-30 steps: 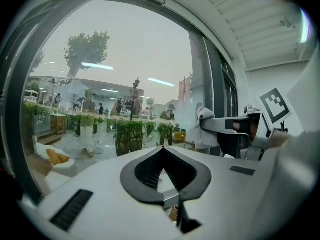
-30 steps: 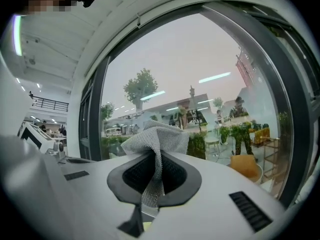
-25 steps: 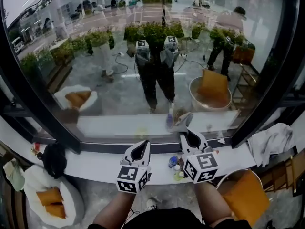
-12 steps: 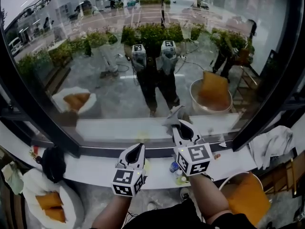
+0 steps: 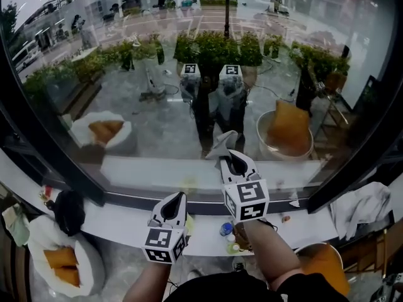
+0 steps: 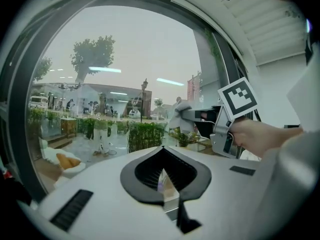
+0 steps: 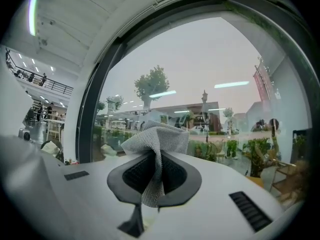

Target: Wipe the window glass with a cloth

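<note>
Pinching the cloth by a bunched fold, the right gripper holds it up at the glass, low on the pane just above the sill. The loose folds stick out past the tips, so I reckon soft fabric, not hard plastic, meets the window. Whether it touches yet, I can't tell. The left gripper hangs lower by the sill, clenched on nothing, seemingly kept clear of the wiping side.
</note>
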The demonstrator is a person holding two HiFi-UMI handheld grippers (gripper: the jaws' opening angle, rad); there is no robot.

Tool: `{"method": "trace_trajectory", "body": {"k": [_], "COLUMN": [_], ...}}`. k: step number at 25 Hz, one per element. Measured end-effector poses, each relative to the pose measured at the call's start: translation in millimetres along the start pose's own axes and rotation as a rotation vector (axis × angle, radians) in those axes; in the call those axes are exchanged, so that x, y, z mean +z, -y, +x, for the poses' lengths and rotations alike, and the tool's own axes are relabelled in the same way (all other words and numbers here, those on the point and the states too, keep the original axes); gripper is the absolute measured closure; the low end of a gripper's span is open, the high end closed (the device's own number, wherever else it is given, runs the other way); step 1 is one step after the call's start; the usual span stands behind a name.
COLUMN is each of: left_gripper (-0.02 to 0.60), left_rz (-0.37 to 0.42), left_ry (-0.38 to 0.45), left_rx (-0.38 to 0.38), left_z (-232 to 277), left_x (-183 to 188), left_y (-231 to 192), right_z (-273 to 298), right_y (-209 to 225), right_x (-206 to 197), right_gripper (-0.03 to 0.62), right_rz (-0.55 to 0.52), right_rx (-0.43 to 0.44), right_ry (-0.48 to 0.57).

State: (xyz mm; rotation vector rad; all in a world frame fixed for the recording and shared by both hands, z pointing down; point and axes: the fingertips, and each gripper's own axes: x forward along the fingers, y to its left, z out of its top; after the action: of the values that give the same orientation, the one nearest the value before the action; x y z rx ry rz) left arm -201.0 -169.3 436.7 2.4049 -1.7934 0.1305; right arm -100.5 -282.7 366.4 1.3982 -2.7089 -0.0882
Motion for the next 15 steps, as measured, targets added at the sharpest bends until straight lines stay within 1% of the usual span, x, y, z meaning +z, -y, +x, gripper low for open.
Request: {"method": "trace_trajectory", "body": {"k": [5, 11, 15], "left_gripper": [0.574, 0.574, 0.574], "left_rz": [0.017, 0.004, 0.021], "left_ry": [0.004, -0.008, -0.015], "left_rx": [0.02, 0.05, 0.053], "left_z": [13, 24, 30], "left_x": [-3, 0, -1], "left_y": [1, -4, -5], "right_z": [20, 40, 49], "right_y": [19, 35, 45], "right_x": [-1, -2, -6], "right_gripper": [0.554, 0.554, 0.554], "right_rz": [0.001, 0.004, 0.009], "right_rx": [-0.003, -0.013, -0.021], "right_ry": [0.001, 0.002, -0.004]}}
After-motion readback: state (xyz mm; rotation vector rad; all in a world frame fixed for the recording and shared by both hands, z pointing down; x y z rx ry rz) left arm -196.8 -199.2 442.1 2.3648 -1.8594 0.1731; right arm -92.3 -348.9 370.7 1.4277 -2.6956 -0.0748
